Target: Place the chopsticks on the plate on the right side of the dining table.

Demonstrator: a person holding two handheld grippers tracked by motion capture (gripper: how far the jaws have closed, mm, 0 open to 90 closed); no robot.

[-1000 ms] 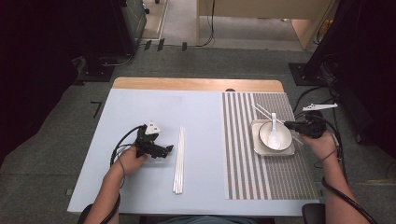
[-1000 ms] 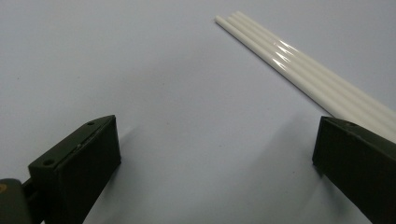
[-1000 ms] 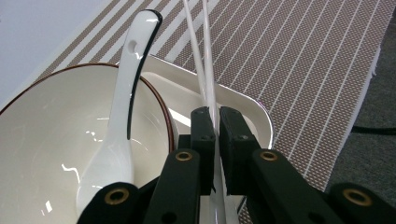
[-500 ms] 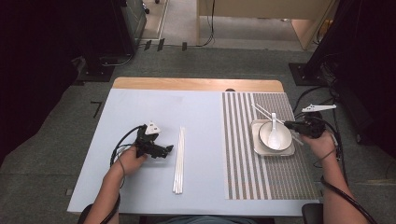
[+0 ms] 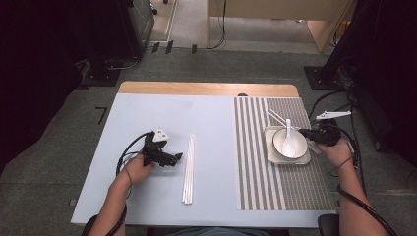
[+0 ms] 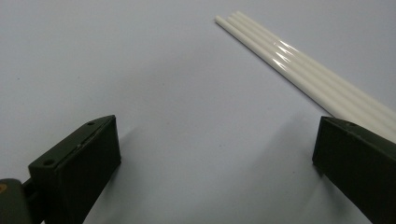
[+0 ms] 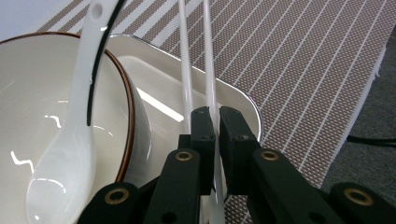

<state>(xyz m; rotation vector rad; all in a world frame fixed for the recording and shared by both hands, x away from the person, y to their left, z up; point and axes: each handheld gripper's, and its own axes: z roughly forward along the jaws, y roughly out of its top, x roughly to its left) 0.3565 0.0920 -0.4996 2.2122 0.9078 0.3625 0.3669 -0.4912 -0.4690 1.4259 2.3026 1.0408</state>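
Over the tray (image 7: 243, 100), pinched chopsticks (image 7: 205, 56)

The chopsticks (image 6: 308, 65) look like glossy white plastic. Bowl (image 7: 28, 107) and spoon (image 7: 70, 140) are shiny glazed ceramic, as is the tray (image 7: 187, 79). The striped mat (image 7: 303, 60) is coarse woven cloth. The table (image 6: 140, 70) is smooth, matt.

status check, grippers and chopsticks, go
Left gripper open, empty, beside loose chopsticks. Right gripper shut on chopstick pair over tray. Nothing blocking.
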